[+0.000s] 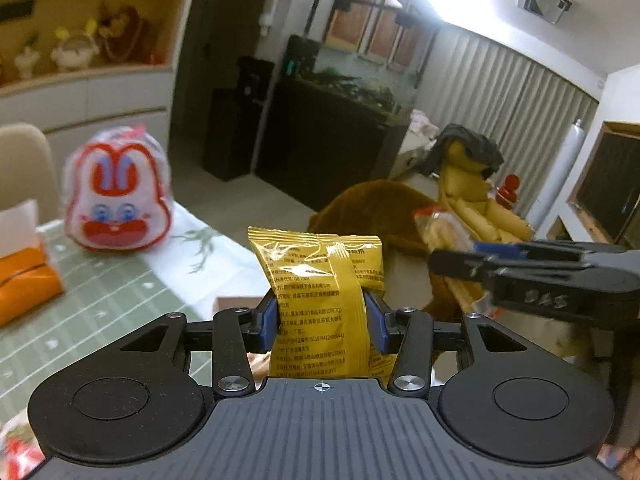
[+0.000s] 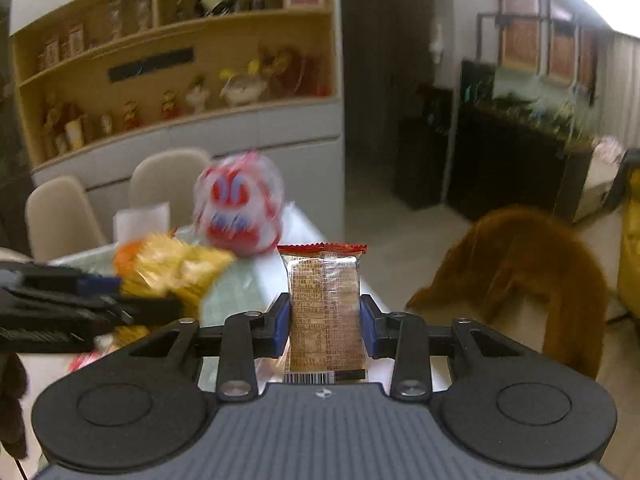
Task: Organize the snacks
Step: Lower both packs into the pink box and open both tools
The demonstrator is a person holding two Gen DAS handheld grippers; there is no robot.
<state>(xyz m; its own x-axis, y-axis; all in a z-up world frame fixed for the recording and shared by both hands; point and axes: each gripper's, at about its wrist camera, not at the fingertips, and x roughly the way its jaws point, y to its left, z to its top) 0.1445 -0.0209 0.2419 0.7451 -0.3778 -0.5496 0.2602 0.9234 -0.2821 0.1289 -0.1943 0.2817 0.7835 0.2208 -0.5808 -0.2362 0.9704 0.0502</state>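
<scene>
My left gripper [image 1: 322, 322] is shut on a yellow snack packet [image 1: 320, 280], held upright above the table edge. My right gripper [image 2: 325, 326] is shut on a clear cracker packet with a red top seal [image 2: 325, 300], also held upright. In the left wrist view the right gripper [image 1: 436, 258] shows at the right, level with the yellow packet, its cracker packet [image 1: 440, 228] blurred. In the right wrist view the left gripper [image 2: 176, 306] shows at the left with the yellow packet [image 2: 176, 272] blurred.
A red and white rabbit-face bag [image 1: 118, 200] stands on the green patterned tablecloth [image 1: 120, 300]. An orange tissue box [image 1: 24, 276] sits at the left. Beige chairs [image 2: 168, 180] stand behind the table. A brown plush toy [image 1: 376, 212] and a dark cabinet [image 1: 332, 136] lie beyond.
</scene>
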